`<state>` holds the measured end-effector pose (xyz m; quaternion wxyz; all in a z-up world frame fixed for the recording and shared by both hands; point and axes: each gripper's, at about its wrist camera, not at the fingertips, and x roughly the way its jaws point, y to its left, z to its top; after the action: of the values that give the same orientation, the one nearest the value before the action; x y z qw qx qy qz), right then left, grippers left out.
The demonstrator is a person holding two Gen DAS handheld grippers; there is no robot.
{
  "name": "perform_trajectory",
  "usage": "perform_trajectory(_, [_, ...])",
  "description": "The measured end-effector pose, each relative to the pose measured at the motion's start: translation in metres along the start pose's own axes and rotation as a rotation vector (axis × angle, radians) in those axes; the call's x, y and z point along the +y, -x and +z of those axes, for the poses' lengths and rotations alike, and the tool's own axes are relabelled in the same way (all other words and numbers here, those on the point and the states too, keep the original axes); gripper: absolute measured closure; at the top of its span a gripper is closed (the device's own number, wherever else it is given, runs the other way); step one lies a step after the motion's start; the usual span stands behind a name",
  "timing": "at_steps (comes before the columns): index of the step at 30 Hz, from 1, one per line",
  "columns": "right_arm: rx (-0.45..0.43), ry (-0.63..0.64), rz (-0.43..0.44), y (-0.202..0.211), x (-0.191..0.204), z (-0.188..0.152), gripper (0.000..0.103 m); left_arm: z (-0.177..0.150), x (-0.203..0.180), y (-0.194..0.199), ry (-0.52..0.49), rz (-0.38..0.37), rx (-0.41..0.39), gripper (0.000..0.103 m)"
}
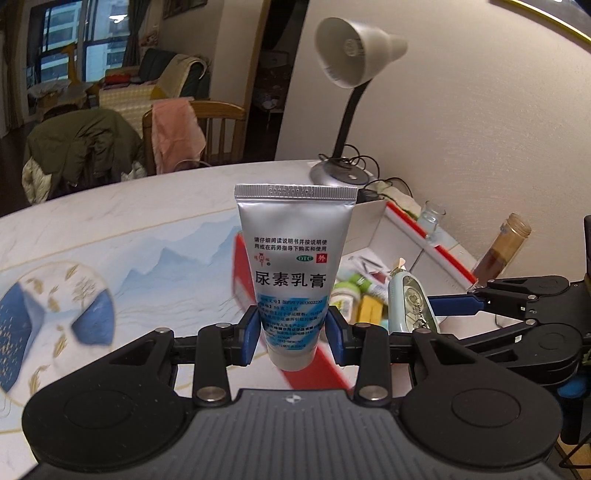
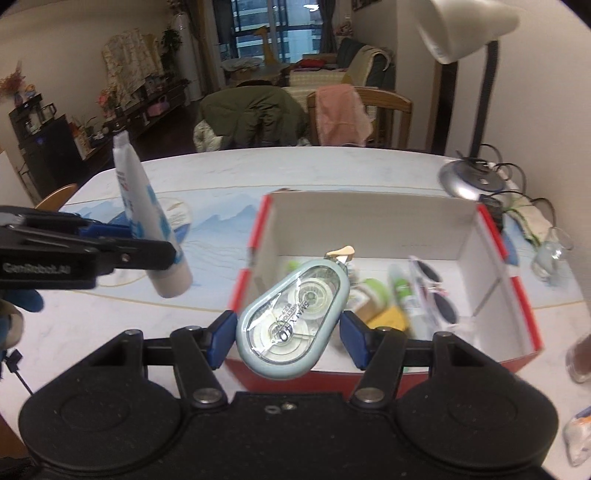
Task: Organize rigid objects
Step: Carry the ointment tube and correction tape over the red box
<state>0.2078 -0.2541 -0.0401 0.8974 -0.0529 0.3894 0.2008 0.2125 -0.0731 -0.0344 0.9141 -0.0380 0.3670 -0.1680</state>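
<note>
Left wrist: left tool clamped on cream tube, crimp up, above bench.
Right wrist: right tool gripping tape dispenser over box near edge.

Small items inside the box are too blurred to identify.

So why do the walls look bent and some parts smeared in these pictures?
Left wrist view: the fisheye lens curves the table edge and wall; the cream tube is sharp, the red box behind it smeared. Right wrist view: the correction tape is sharp, the sunglasses and lamp blurred.
</note>
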Motion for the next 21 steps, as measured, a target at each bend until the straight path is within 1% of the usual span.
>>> perform_trajectory(5, [-0.013, -0.018, -0.031, 0.001, -0.033, -0.005, 0.043, 0.014, -0.018, -0.019, 0.013, -0.013, 0.024, 0.066])
perform_trajectory(9, [-0.014, -0.019, -0.05, 0.0, -0.053, -0.008, 0.043, 0.026, -0.034, -0.036, -0.014, -0.011, 0.039, 0.066])
perform_trajectory(12, [-0.01, -0.011, -0.063, -0.003, -0.065, -0.007, 0.043, 0.034, -0.042, -0.052, -0.029, -0.004, 0.066, 0.066])
perform_trajectory(18, [0.015, 0.017, -0.07, -0.018, -0.072, -0.006, 0.043, 0.039, -0.056, -0.09, -0.081, 0.021, 0.141, 0.066])
perform_trajectory(21, [0.023, 0.035, -0.067, -0.027, -0.069, -0.006, 0.043, 0.04, -0.061, -0.106, -0.096, 0.041, 0.165, 0.066])
